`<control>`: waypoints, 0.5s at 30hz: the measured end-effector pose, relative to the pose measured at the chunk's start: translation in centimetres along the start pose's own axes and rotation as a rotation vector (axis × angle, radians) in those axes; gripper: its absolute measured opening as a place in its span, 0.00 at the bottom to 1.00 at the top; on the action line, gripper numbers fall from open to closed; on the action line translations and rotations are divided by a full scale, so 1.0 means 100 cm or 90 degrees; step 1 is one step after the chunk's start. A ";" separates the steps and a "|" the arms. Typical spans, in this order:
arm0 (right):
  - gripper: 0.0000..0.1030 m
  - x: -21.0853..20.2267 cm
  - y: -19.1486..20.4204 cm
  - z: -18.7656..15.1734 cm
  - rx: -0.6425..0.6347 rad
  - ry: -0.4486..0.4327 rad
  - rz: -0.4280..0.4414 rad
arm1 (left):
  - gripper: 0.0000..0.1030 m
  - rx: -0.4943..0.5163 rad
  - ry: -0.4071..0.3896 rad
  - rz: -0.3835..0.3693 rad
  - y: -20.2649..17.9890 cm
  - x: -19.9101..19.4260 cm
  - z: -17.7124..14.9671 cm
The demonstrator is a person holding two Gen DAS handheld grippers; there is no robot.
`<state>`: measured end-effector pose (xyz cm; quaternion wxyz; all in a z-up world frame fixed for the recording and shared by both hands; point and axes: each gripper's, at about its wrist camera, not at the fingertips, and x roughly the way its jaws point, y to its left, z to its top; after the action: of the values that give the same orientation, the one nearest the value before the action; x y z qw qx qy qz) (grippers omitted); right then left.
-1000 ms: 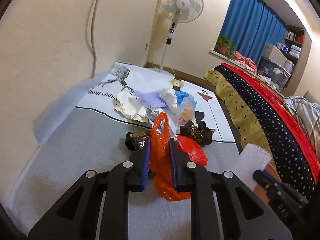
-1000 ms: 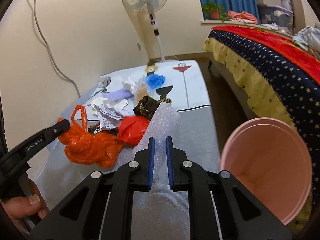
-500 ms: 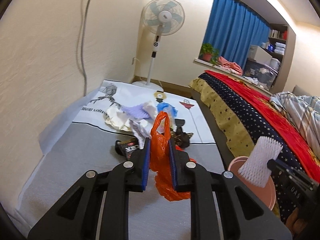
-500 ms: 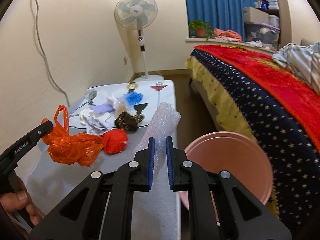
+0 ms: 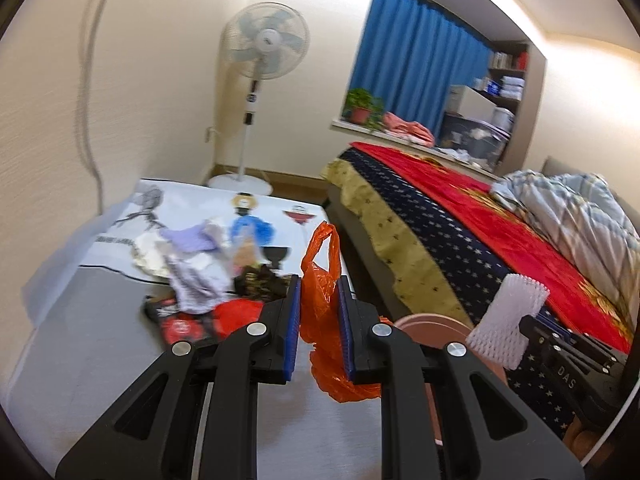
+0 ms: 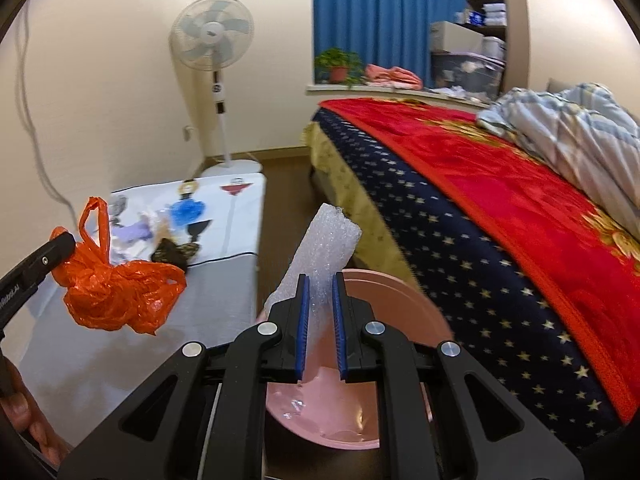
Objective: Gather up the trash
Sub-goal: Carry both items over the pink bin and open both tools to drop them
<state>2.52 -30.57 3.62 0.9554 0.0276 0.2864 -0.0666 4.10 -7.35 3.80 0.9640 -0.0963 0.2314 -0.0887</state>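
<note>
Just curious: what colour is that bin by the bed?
The bin is pink, clearest in the right wrist view.

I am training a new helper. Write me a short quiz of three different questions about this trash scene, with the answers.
1. True or false: the left gripper is shut on the orange plastic bag.
2. What is held between the fingers of the right gripper?
A. a blue wrapper
B. a white foam sheet
C. a red bag
3. Fill in: below the right gripper stands a pink ____.

Key: 1 true; 2 B; 3 bin.
</note>
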 end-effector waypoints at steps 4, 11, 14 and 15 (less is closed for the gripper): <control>0.12 0.005 -0.012 -0.003 0.013 0.011 -0.021 | 0.17 0.017 0.017 -0.027 -0.023 0.017 -0.007; 0.12 0.013 -0.029 -0.006 0.032 0.023 -0.051 | 0.17 0.029 0.044 -0.062 -0.049 0.044 -0.017; 0.12 0.017 -0.036 -0.007 0.040 0.029 -0.061 | 0.17 0.032 0.054 -0.070 -0.058 0.052 -0.020; 0.12 0.019 -0.037 -0.008 0.039 0.031 -0.066 | 0.17 0.033 0.059 -0.074 -0.061 0.056 -0.022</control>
<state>3.13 -34.41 1.91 0.9421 0.0437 0.3084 -0.1240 7.23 -14.78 0.89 0.9477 -0.0808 0.2673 -0.1548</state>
